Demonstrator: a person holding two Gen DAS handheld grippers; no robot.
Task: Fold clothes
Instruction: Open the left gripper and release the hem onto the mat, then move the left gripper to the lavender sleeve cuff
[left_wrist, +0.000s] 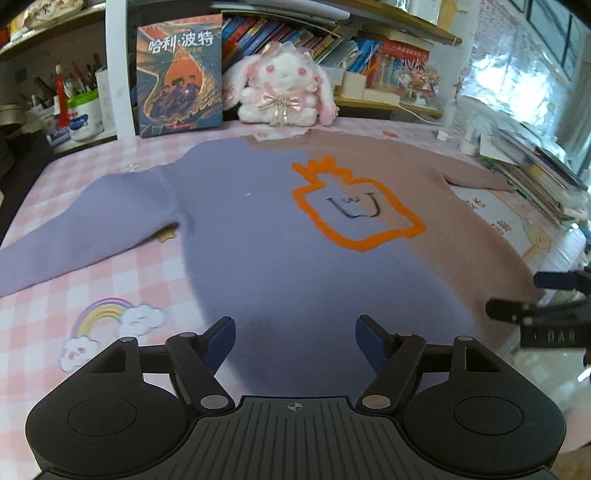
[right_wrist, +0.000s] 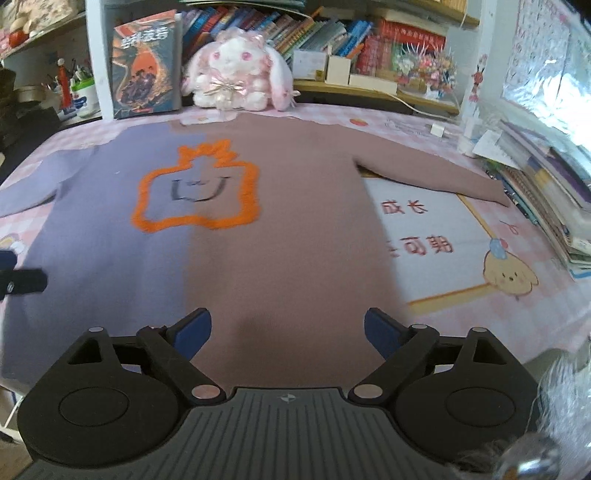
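Beyond both grippers, a plush bunny (left_wrist: 284, 88) and a book (left_wrist: 180, 77) stand past the flat two-tone sweater (left_wrist: 258, 229). The left gripper (left_wrist: 295, 339) and right gripper (right_wrist: 287, 332) tilt down over its hem, jaws wide, holding nothing.

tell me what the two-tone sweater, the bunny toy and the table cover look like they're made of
Sweater: looks like a soft, matte knit, with a fuzzy raised orange outline; blur hides the weave. Bunny toy: white and pink plush pile, with a shiny ribbon bow that looks like satin. Table cover: printed checks and cartoons on a smooth, flat sheet, perhaps vinyl or coated cloth; hard to tell.
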